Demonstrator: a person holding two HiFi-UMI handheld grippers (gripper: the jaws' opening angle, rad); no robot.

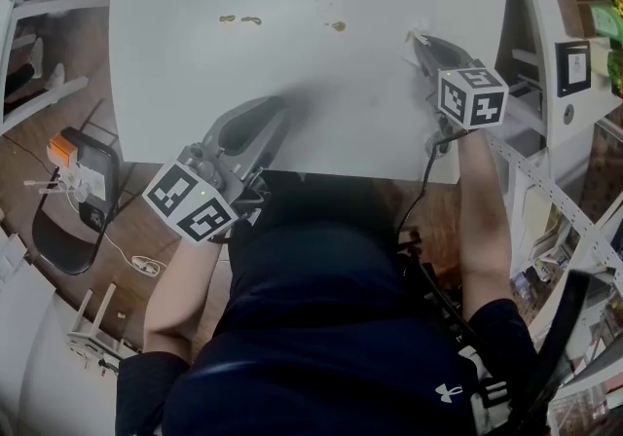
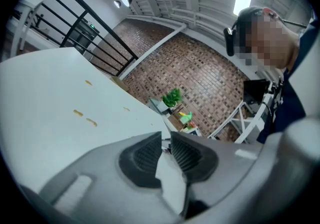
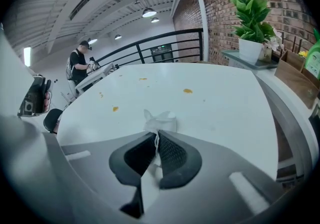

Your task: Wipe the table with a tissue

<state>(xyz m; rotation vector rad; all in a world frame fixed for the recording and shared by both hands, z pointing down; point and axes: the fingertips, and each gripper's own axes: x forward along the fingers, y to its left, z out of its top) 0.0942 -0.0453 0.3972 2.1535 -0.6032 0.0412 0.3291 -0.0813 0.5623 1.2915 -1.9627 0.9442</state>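
Observation:
The white table [image 1: 321, 93] carries several brown stains, one [image 1: 338, 26] just left of my right gripper [image 1: 420, 43]. That gripper sits at the table's right side, angled down, shut on a crumpled white tissue [image 1: 418, 33]. In the right gripper view the tissue [image 3: 161, 119] bunches on the tabletop just past the gripper [image 3: 156, 136], and stains [image 3: 187, 90] lie farther ahead. My left gripper [image 1: 277, 111] rests near the table's front edge. In the left gripper view this gripper [image 2: 166, 140] shows a narrow gap between its pads, with nothing in it.
A black chair [image 1: 68, 220] and a cable lie on the floor at the left. White shelving [image 1: 574, 64] stands close to the table's right edge, with a potted plant [image 3: 252, 13] on it. A person [image 3: 80, 65] stands far off by a black railing.

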